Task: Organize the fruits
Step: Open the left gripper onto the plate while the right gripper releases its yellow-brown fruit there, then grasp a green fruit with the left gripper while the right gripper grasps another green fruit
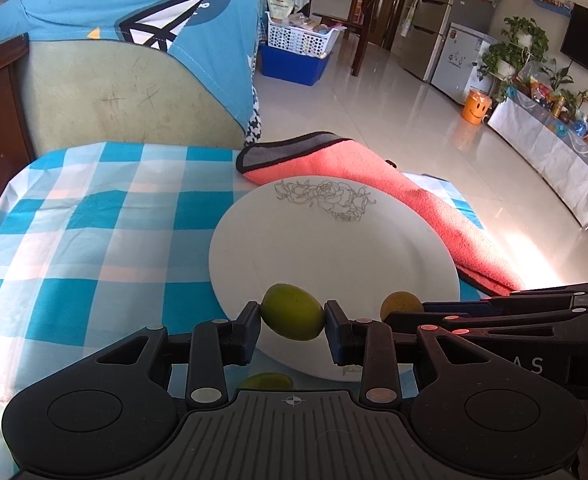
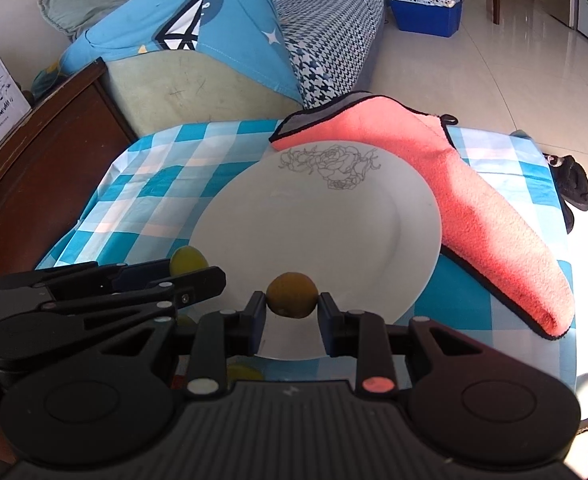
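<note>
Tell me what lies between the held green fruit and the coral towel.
The white plate, bare across that stretch, lies between the green fruit in the left gripper and the coral towel; the left wrist view shows it.

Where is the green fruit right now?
The green fruit is clamped in the left gripper, over the near rim of the white plate; in the right wrist view it peeks out at lower left.
</note>
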Tool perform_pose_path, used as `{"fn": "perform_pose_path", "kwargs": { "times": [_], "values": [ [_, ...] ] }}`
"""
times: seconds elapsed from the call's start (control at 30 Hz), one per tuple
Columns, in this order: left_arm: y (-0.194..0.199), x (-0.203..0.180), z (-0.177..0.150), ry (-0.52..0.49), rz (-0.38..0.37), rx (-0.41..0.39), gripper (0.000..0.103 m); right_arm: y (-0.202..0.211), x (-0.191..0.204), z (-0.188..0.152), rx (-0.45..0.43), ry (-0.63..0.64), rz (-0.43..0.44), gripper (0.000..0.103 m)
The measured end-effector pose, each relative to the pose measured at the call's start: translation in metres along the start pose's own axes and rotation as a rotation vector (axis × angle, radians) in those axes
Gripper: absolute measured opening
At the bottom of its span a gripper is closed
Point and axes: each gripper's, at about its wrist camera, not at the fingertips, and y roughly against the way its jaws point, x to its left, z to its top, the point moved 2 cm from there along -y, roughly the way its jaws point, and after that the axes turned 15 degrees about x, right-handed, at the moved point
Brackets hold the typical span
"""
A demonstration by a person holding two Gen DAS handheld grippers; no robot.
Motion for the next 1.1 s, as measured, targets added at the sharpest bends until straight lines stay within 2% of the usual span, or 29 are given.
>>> {"fn": "perform_pose_path", "kwargs": {
  "times": [0.33,0.43,0.5,0.7,1.1],
  "values": [
    [0.010,0.001,0.001,0.024,0.008,-0.024,0.037,0.001,-0.002,0.000,-0.004,-0.024,0.011,0.032],
    [0.018,0.004,0.001,0.042,0.013,-0.034,0.043,0.003,-0.001,0.000,-0.007,-0.023,0.021,0.032],
    [0.025,0.007,0.001,0.050,0.017,-0.038,0.051,0.005,-0.001,0.000,-0.011,-0.021,0.029,0.033],
    [0.044,0.019,-0.007,0.066,0.058,-0.033,0.057,0.011,0.001,-0.004,-0.011,-0.009,0.044,0.036],
    [0.070,0.064,-0.035,0.172,0.109,-0.012,0.060,0.022,0.009,-0.024,0.001,0.043,0.063,0.041]
  ]
}}
